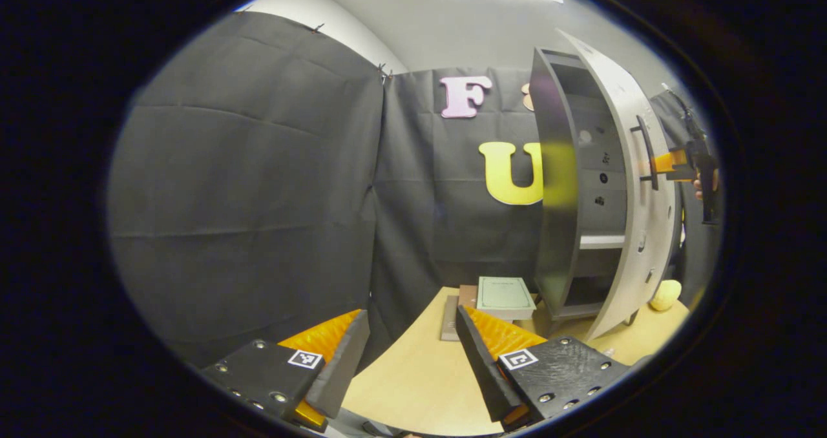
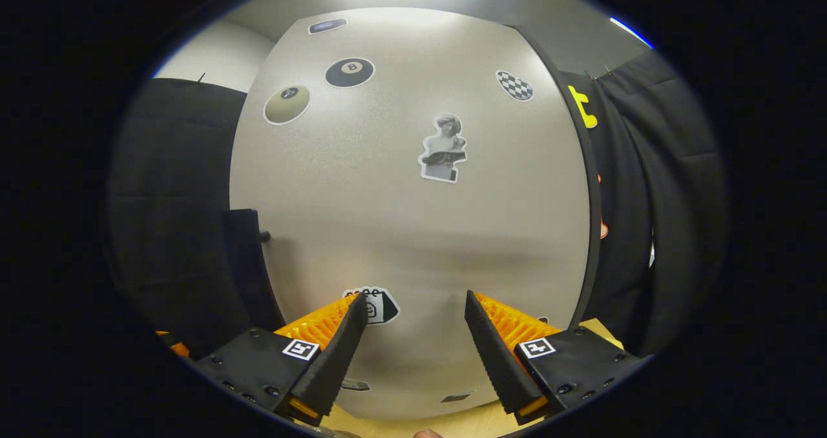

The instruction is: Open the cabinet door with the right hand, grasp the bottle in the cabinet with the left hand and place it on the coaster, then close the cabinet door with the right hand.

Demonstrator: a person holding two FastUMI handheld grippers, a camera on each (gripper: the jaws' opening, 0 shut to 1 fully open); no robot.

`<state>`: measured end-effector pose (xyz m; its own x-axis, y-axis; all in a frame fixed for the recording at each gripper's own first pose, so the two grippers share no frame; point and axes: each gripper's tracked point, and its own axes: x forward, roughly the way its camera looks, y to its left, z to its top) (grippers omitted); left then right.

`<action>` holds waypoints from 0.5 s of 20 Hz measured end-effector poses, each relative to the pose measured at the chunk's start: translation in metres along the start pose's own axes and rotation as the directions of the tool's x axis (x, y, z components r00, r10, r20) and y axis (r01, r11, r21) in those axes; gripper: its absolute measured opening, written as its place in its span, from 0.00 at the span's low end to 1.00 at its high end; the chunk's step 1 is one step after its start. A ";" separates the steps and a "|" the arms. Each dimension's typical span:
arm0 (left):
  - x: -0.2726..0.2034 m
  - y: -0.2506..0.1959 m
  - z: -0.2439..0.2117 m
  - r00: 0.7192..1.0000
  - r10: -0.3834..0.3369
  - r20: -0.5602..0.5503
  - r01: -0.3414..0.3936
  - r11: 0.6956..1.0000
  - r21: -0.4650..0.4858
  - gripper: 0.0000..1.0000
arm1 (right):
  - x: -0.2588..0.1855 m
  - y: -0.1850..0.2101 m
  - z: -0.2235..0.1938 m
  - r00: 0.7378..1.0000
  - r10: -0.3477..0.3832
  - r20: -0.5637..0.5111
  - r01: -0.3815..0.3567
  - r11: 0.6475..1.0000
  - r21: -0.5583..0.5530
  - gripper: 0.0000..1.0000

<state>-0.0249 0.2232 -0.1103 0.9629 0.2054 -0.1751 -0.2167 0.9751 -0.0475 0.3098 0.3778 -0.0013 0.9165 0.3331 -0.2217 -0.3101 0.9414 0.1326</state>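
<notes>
**Cabinet door ajar, both grippers empty**

The tall grey cabinet (image 1: 555, 186) stands on the pale wooden worktop (image 1: 413, 367), and everything else is placed from it. Its flat grey door with stickers (image 2: 413, 218) stands partly open; in the left gripper view the door (image 1: 636, 231) swings out on the cabinet's right, its dark bar handle (image 1: 646, 150) on the outer face. A grey shelf (image 1: 602, 241) shows inside; no bottle can be made out in the visible compartments.

The right gripper (image 2: 410, 334) faces the door's outer face up close, fingers (image 2: 336, 354) spread apart with nothing between them. From the left gripper view it (image 1: 675, 162) sits just beside the handle; contact cannot be told.

The left gripper (image 1: 413, 354) hangs well left of the cabinet, fingers (image 1: 481, 360) parted and empty.

A stack of books topped by a green one (image 1: 505, 296) lies just left of the cabinet's base. A small yellow rounded object (image 1: 665, 294) sits behind the door's lower edge.
</notes>
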 end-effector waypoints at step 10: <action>0.011 0.019 -0.003 1.000 0.012 -0.002 -0.012 1.000 -0.004 0.84 | -0.004 0.001 0.000 0.999 -0.039 -0.011 0.040 0.999 0.025 0.96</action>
<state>-0.0192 0.2439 -0.1160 0.9599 0.2174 -0.1771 -0.2291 0.9722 -0.0488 0.3062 0.3770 -0.0001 0.9250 0.2963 -0.2377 -0.2670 0.9523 0.1480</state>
